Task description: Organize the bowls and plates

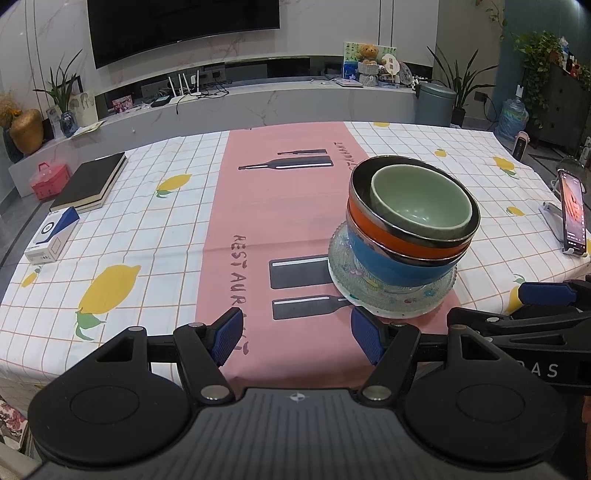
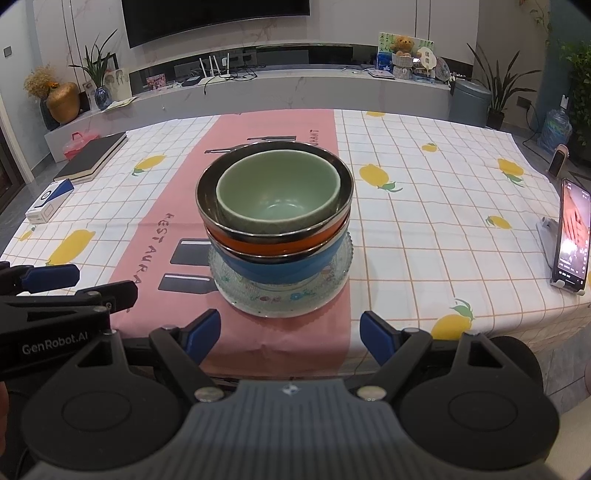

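Here, lemon-print tablecloth [image 2: 424,206] fronts a television [image 2: 214,14].

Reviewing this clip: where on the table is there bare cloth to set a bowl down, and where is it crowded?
Free: the checked cloth between the black notebook and the pink runner, and between the bowl stack and the phone on its stand. Crowded: the runner's near half, filled by the stack on its glass plate, and the left edge by the small box.

Table [image 2: 424,221]: plate [image 2: 258,299], book [image 2: 92,157], phone [image 2: 570,240]
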Tool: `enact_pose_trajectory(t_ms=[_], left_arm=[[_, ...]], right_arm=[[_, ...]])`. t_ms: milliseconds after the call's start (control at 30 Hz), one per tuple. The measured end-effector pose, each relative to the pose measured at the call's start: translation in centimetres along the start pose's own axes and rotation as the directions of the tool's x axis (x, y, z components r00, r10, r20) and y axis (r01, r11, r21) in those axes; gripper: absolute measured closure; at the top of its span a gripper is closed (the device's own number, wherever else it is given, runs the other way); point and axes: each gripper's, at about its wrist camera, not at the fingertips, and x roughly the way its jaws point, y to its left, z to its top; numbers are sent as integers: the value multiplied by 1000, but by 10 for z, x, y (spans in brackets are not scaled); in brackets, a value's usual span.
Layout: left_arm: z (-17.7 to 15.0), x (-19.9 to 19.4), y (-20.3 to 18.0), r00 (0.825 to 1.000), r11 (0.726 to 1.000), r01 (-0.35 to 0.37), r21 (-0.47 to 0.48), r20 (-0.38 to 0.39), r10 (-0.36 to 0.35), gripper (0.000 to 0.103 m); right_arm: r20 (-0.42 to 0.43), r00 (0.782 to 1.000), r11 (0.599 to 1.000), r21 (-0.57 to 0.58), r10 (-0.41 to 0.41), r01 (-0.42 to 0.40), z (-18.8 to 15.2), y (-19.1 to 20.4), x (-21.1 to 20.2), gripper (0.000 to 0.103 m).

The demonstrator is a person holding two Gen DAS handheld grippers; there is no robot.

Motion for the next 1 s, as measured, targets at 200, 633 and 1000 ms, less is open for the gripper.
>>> enact_pose_trajectory(t_ms=[200,633,1000], left_arm=[[0,-1,-1,1000,1000,-1,10,11,1,24],[-1,-2,-1,1000,1000,-9,19,18,9,24],[-2,-3,0,1000,999,-26,26,16,25,24]], right_arm=[[0,1000,1000,0,0,0,0,0,0,22],[-10,1000,1000,6,5,-5,-2,1,1,21],[-19,1000,1000,9,9,-9,-4,2,3,21]])
